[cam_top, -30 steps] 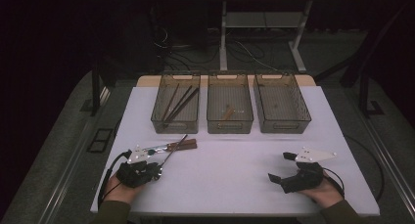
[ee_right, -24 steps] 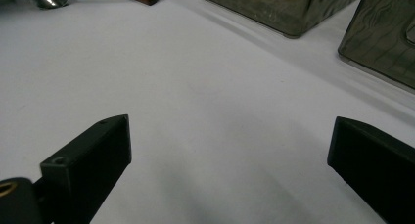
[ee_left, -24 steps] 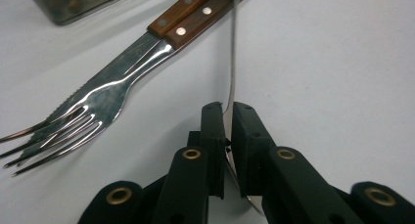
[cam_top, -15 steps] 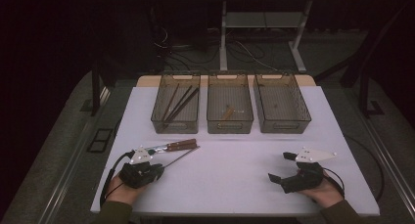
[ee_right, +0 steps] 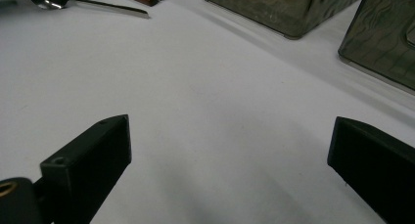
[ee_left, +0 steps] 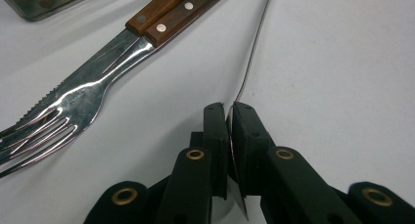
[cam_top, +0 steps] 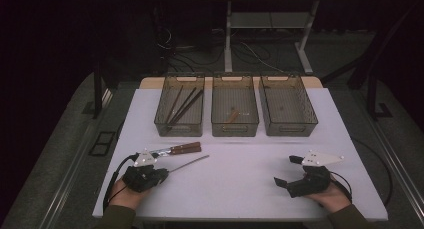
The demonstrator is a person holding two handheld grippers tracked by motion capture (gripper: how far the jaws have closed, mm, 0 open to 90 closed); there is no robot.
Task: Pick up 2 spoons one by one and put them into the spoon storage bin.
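Left tool, lower left of high view, has just been closing and now clamps the thin edge of a spoon, so it can be lifted off the surface; the handle runs up-right. Fork and knife lie just beside it, wooden handles together, likely waiting for sorting. Three bins sit in a row at upper centre, the left one holding cutlery. Right tool, lower right, rests idle with jaws wide apart, holding nothing.
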